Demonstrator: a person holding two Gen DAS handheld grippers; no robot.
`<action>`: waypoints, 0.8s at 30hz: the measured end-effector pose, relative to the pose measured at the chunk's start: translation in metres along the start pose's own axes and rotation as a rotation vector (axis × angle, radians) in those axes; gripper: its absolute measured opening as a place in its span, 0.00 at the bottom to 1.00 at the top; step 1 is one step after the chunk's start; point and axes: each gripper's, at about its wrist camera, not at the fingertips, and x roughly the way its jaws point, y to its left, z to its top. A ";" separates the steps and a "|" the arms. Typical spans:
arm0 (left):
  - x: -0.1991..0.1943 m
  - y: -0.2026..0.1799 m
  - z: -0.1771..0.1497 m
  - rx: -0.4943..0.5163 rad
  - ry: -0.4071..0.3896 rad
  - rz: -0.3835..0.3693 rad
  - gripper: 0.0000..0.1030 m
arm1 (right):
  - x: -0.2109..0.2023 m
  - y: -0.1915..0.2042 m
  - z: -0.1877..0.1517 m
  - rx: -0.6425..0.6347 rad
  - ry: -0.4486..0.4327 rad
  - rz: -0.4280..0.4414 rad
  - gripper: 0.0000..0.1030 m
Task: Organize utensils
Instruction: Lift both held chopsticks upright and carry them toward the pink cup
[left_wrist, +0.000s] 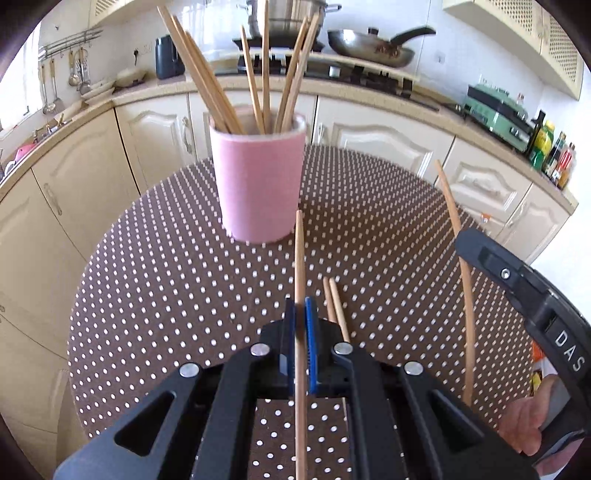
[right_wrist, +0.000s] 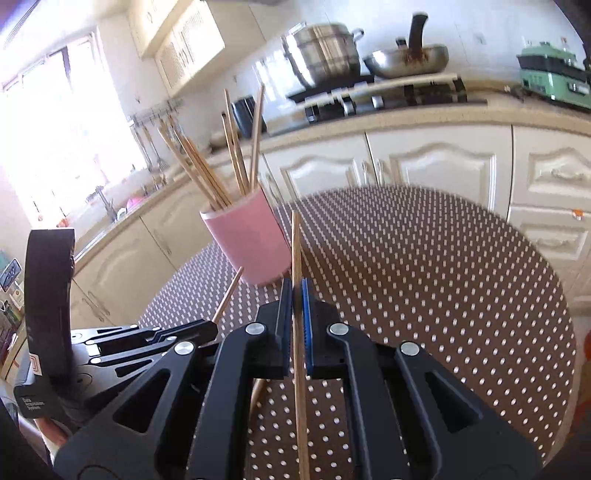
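Observation:
A pink cup (left_wrist: 258, 181) holding several wooden chopsticks stands on the dotted brown table (left_wrist: 166, 277). My left gripper (left_wrist: 300, 306) is shut on one chopstick (left_wrist: 300, 258), whose tip points at the cup's base. Two loose chopsticks (left_wrist: 337, 306) lie on the table just right of it. My right gripper (right_wrist: 294, 288) is shut on another chopstick (right_wrist: 295, 243), held right of the cup (right_wrist: 247, 243). In the left wrist view the right gripper's body (left_wrist: 524, 295) and its chopstick (left_wrist: 463, 266) show at the right. In the right wrist view the left gripper (right_wrist: 212, 326) shows at lower left with its chopstick (right_wrist: 229, 295).
Cream kitchen cabinets (left_wrist: 369, 133) curve around behind the table. On the counter stand a stove with a steel pot (right_wrist: 321, 55) and a frying pan (left_wrist: 369, 46), a green appliance (left_wrist: 495, 109) and bottles (left_wrist: 554, 155). The table's round edge (left_wrist: 79, 295) drops off at left.

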 end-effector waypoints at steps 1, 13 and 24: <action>-0.006 0.002 0.004 -0.005 -0.018 0.000 0.06 | -0.002 0.003 0.002 -0.002 -0.011 0.005 0.06; -0.061 0.007 0.019 -0.100 -0.231 0.013 0.06 | -0.021 0.012 0.025 -0.018 -0.107 0.021 0.06; -0.094 0.013 0.035 -0.192 -0.416 0.042 0.06 | -0.033 0.018 0.053 -0.014 -0.224 0.038 0.06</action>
